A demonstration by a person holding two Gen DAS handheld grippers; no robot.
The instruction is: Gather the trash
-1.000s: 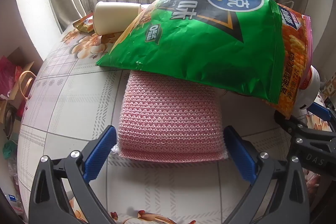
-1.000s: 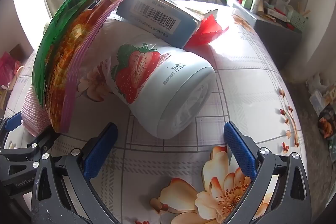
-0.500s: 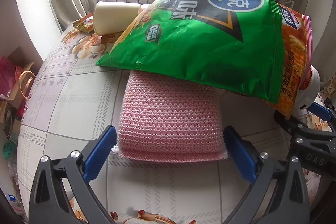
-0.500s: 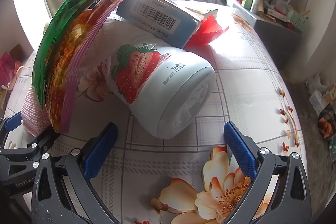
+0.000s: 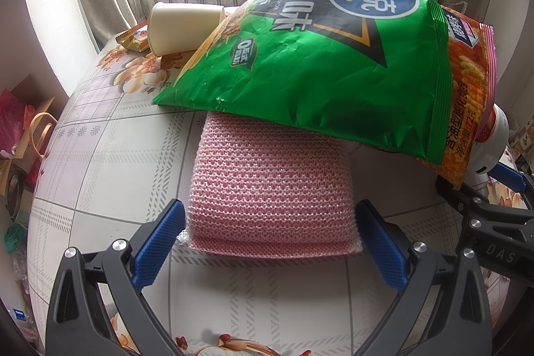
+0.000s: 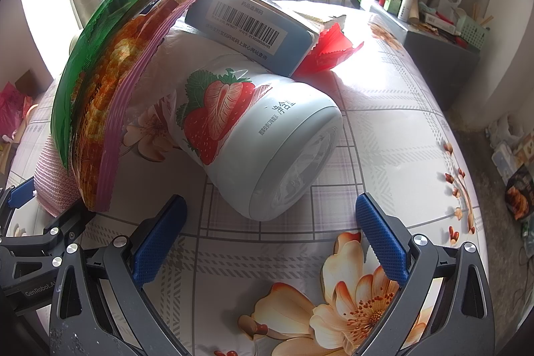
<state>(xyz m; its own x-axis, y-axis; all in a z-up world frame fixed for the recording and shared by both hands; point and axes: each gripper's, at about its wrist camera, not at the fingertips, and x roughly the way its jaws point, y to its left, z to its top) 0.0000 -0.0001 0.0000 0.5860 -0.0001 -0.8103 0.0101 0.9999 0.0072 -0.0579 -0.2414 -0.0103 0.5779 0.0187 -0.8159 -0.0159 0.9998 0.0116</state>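
A pink mesh sponge point(image 5: 270, 189) lies on the flowered tablecloth, its far end under a green chip bag point(image 5: 317, 62). My left gripper point(image 5: 270, 246) is open, its blue pads on either side of the sponge's near end. A strawberry yogurt tub point(image 6: 263, 139) lies on its side in the right wrist view, with a blue barcoded box point(image 6: 253, 25) and a red wrapper point(image 6: 327, 52) behind it. My right gripper point(image 6: 270, 242) is open just in front of the tub. The chip bag point(image 6: 100, 109) leans at its left.
A paper cup point(image 5: 180, 25) lies on its side at the back left beside a small snack wrapper point(image 5: 133, 39). The right gripper's body point(image 5: 494, 222) shows at the left view's right edge. A cluttered shelf point(image 6: 440, 32) stands beyond the table's right edge.
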